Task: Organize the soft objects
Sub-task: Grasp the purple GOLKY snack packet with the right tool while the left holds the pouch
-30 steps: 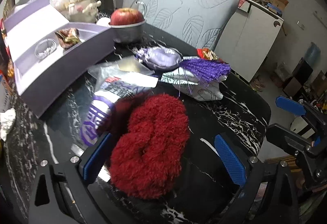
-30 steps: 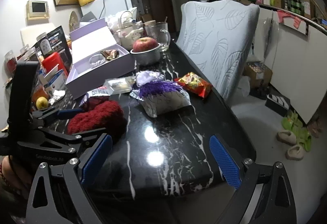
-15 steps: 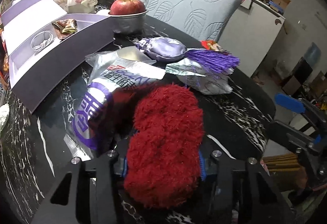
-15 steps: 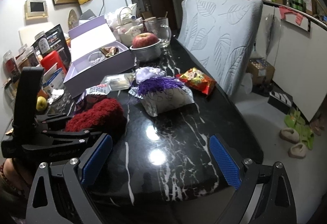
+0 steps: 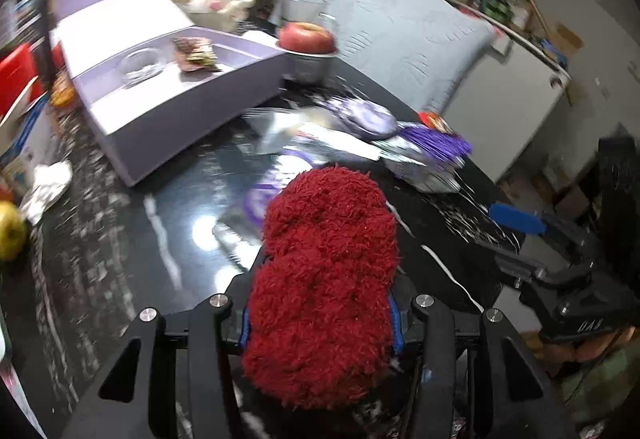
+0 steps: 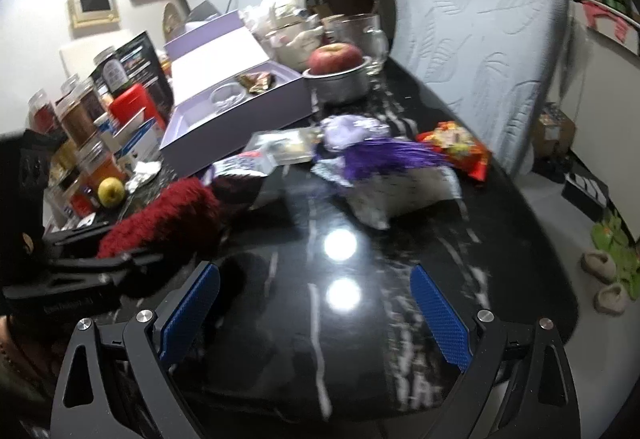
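A red fluffy bundle [image 5: 324, 279] is clamped between the blue pads of my left gripper [image 5: 320, 323], which is shut on it over the black marble table [image 5: 120, 239]. From the right wrist view the same bundle [image 6: 160, 211] sticks out of the left gripper [image 6: 80, 271] at the left. My right gripper [image 6: 316, 311] stands open over bare table with nothing between its fingers. One of its blue pads [image 5: 518, 219] shows at the right of the left wrist view. A purple pouch [image 6: 352, 129] and a purple tassel [image 6: 392, 155] on a white packet lie mid-table.
An open lavender box [image 5: 168, 111] sits at the left. An apple in a metal bowl [image 5: 306, 39] stands behind it, by a grey leaf-pattern cushion [image 5: 400, 51]. A purple-white snack bag [image 5: 272, 183], a red snack packet [image 6: 456, 147], jars [image 6: 80, 111] and a yellow fruit [image 6: 110, 191] crowd the table.
My left gripper went from open around the red bundle to shut on it, then shifted left with it, off the purple-white bag. The right gripper stayed open and drifted slightly.
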